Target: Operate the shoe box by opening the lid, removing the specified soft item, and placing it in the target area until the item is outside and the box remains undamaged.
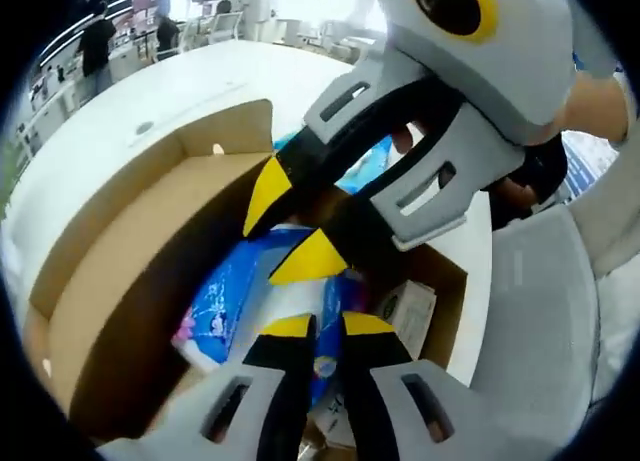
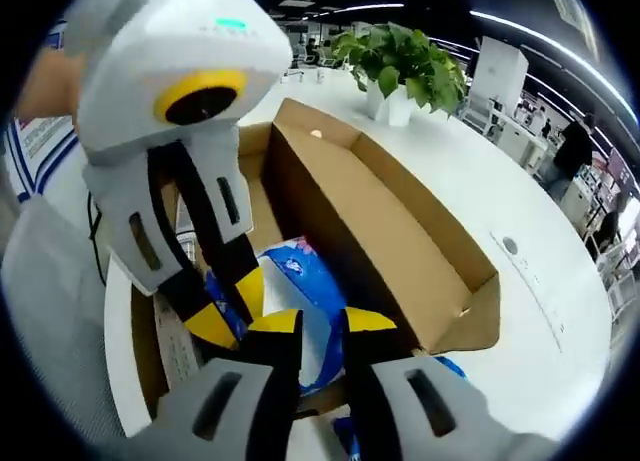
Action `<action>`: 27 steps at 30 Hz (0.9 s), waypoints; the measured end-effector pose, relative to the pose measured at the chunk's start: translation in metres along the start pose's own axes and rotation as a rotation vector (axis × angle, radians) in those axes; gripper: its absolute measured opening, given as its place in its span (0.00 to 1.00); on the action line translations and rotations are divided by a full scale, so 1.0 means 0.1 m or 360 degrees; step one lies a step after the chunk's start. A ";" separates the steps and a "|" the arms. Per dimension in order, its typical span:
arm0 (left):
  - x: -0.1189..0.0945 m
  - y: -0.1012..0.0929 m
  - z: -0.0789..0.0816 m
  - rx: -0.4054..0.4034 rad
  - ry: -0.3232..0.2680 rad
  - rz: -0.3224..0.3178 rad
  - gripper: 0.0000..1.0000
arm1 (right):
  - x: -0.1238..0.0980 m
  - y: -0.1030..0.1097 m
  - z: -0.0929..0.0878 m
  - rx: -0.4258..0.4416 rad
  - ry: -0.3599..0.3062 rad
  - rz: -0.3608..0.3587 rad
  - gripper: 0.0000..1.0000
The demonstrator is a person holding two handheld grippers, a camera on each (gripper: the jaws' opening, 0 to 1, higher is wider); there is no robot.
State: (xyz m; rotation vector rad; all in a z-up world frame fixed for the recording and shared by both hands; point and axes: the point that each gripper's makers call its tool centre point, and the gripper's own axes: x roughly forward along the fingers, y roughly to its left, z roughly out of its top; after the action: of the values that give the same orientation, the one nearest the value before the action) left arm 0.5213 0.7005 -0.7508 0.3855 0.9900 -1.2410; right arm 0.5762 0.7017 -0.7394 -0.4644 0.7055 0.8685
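Note:
The brown cardboard shoe box [image 1: 110, 281] stands open on a white table, its lid flap folded back [image 2: 400, 231]. Inside lies a blue-and-white soft pack [image 1: 225, 301] [image 2: 300, 266]. My left gripper [image 1: 328, 326] reaches down into the box, jaws almost together and pinching a blue edge of the pack; it enters the right gripper view from the left [image 2: 232, 306]. My right gripper [image 2: 322, 321] hovers just above the pack with a narrow gap between its yellow tips and the pack showing through. It comes into the left gripper view from the upper right [image 1: 288, 226].
A small white carton [image 1: 405, 306] lies in the box's far corner. A potted green plant [image 2: 400, 66] stands on the white table [image 2: 520, 201] beyond the box. A grey surface [image 1: 540, 311] borders the table. People [image 1: 97, 41] stand far off.

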 end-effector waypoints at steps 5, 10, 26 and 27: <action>-0.01 -0.02 -0.01 -0.0023 -0.0010 -0.0016 0.00 | 0.06 -0.03 -0.02 0.0016 0.0019 -0.0013 0.04; -0.05 0.00 0.00 -0.0067 -0.0039 -0.0003 0.00 | 0.06 -0.07 0.01 0.0045 0.0011 -0.0035 0.00; -0.29 -0.05 0.08 -0.0086 -0.0139 0.0050 0.00 | -0.11 -0.06 0.31 -0.0006 -0.0113 -0.0064 0.00; -0.31 -0.06 0.08 -0.0084 -0.0143 0.0056 0.00 | -0.12 -0.06 0.33 -0.0014 -0.0120 -0.0065 0.00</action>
State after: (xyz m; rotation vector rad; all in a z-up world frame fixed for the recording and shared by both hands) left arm 0.5194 0.7115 -0.7196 0.3020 0.9334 -1.1882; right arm 0.5877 0.7128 -0.7075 -0.4504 0.6211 0.8466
